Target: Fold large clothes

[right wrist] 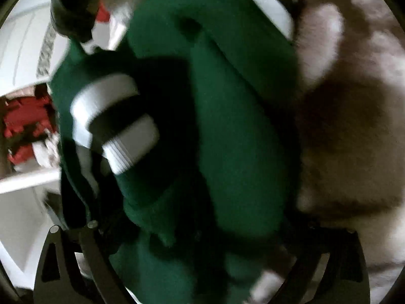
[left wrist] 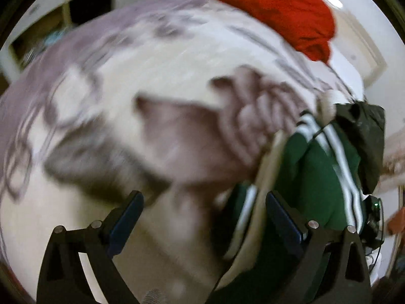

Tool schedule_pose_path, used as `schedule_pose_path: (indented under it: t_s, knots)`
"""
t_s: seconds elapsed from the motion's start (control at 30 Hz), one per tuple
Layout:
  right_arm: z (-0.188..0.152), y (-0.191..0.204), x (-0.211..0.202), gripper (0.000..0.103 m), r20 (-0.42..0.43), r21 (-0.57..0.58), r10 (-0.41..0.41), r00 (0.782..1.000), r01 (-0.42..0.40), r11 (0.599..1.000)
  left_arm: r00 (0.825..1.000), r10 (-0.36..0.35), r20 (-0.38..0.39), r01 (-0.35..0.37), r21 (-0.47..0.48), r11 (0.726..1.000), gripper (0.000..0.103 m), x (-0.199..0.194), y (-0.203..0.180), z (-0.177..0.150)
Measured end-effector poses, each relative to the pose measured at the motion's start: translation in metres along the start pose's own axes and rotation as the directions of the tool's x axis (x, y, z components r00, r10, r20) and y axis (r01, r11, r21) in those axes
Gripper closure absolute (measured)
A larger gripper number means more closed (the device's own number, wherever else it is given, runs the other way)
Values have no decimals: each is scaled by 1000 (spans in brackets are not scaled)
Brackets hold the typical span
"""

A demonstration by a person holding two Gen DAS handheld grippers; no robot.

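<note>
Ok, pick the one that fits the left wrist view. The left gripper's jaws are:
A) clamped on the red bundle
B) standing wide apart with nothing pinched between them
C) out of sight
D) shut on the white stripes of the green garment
B: the left gripper has its dark pads spread wide over the pale bedding, with the green garment off to the right and no cloth pressed between them.

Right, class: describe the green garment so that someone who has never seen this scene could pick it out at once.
Start from the pale patterned bedspread that fills most of the left wrist view. At its right edge lies a bunched heap, the green garment. Its deep green with white stripes sets it apart from the red bundle beyond it.
</note>
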State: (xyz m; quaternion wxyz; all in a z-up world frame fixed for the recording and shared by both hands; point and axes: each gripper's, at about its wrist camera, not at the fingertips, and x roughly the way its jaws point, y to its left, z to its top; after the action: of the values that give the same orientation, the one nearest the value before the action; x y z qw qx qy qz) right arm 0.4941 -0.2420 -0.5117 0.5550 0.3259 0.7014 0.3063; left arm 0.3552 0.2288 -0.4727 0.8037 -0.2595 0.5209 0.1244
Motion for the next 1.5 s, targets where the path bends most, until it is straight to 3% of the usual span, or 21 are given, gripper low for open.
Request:
schedule_pose_path:
  t_s: [0.03, 0.1, 0.2, 0.27, 0.33, 0.37, 0.4, 0.47, 0.53, 0.6, 0.7, 0.8, 0.9, 1.03, 1.1, 1.17, 1.2, 1.23, 1.33, 1.4, 1.5]
  knots:
    - [-3, 3, -1, 37, 32, 14, 23, 999, -24, 1000, 1000, 5, -5, -5, -21, 1000, 5, -3, 7, -7]
    - [-17, 1, -16, 63, 103, 134, 87, 991, -100, 986, 1000, 30, -7, -31, -38, 999, 5, -12, 15, -19]
    - [-57, -4, -37, 71, 254, 289, 184, 949, -256, 922, 999, 53, -8, -53, -35, 998, 5, -34, 23, -29]
    - [-114, -18, -53, 74, 426, 399, 294, 855, -470, 787, 998, 60, -9, -60, -13, 998, 5, -51, 22, -33]
    - [-179, -31, -58, 75, 573, 461, 324, 753, -623, 632, 995, 101, -19, -100, 30, 995, 5, -61, 18, -38]
    - [-213, -36, -58, 75, 627, 484, 314, 713, -672, 560, 992, 123, -25, -122, 54, 991, 5, -67, 17, -41]
    - [-246, -40, -57, 75, 655, 506, 292, 697, -692, 515, 991, 134, -28, -132, 73, 989, 5, -70, 16, -43]
    - [-297, -46, -50, 75, 622, 582, 240, 745, -646, 494, 989, 145, -29, -141, 115, 983, 5, -79, 14, -52]
    - [-327, -57, -34, 63, 474, 688, 189, 860, -496, 530, 989, 144, -38, -136, 158, 978, 5, -82, 8, -66]
    - [-330, -66, -31, 56, 301, 733, 141, 943, -323, 598, 988, 142, -56, -129, 193, 973, 5, -79, 1, -81]
    - [-310, -56, -66, 53, 174, 650, 62, 983, -162, 743, 986, 133, -100, -106, 239, 965, 5, -67, -16, -101]
    - [-281, -28, -119, 43, 163, 505, -38, 986, -50, 862, 989, 117, -92, -88, 276, 957, 5, -62, -37, -117]
    - [-237, 2, -150, 33, 193, 366, -61, 979, -14, 930, 990, 115, -80, -86, 302, 949, 5, -51, -53, -126]
    - [-164, 17, -126, 30, 169, 273, 23, 985, -70, 959, 990, 112, -90, -82, 284, 955, 4, -33, -59, -128]
    - [-125, 11, -94, 30, 106, 324, 38, 994, -71, 943, 991, 102, -84, -74, 283, 956, 3, -30, -59, -127]
    - [-95, 16, -56, 42, 59, 345, 40, 997, -58, 937, 992, 96, -81, -69, 290, 954, 3, -29, -59, -126]
    - [-78, 21, -53, 89, 49, 339, -7, 999, -10, 941, 992, 91, -84, -63, 290, 955, 3, -30, -59, -127]
    - [-66, 27, -44, 96, 66, 318, -43, 997, 20, 948, 992, 87, -89, -58, 287, 956, 3, -31, -57, -127]
    - [-32, 56, -77, 100, 216, 212, -158, 964, 111, 971, 992, 64, -112, -34, 255, 966, 3, -37, -48, -127]
    - [-8, 55, -87, 100, 199, 205, -182, 963, 141, 969, 992, 43, -120, -17, 211, 977, 3, -44, -40, -125]
    - [12, 63, -78, 100, 160, 118, -309, 938, 293, 949, 991, 45, -123, -26, 147, 989, 3, -55, -25, -121]
